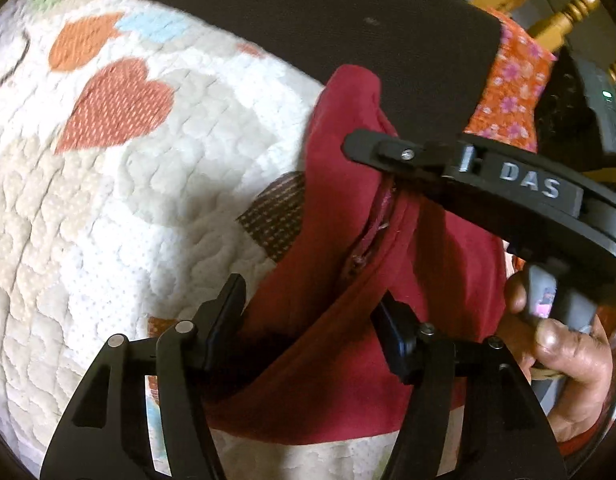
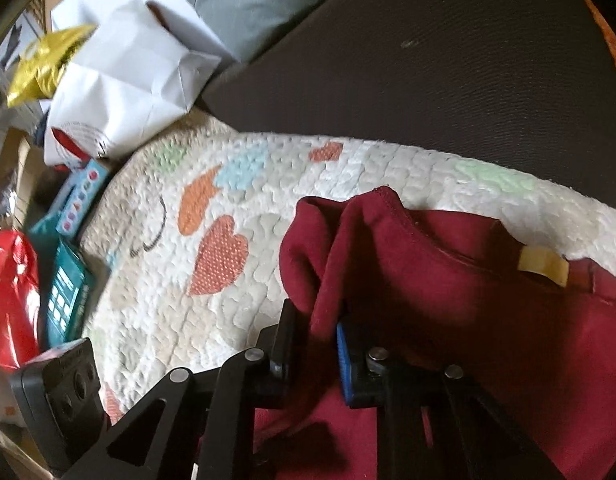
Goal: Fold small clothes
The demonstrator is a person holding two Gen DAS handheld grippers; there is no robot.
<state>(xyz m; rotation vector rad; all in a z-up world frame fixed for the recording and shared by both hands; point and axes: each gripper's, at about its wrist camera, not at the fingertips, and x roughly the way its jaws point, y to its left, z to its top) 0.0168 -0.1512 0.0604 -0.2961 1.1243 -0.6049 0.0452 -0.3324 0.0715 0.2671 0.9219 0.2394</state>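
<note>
Here, maroon garment (image 1: pixel 339 288) bunched on heart-patterned quilt (image 1: pixel 108 200), lower part cut off by frame. Left tool (image 1: pixel 311 320) spread wide, fabric between fingers, contact hard to make out. Right tool (image 2: pixel 313 344) clenched on a raised fold; yellow tag (image 2: pixel 543 266) near collar, lettering unreadable. Dark cushion (image 2: pixel 447 80) behind.

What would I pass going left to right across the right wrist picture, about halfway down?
Red shiny bag → teal boxes → quilted blanket with hearts → dark red garment, a fold of it pinched in the right tool → its yellow tag.
</note>
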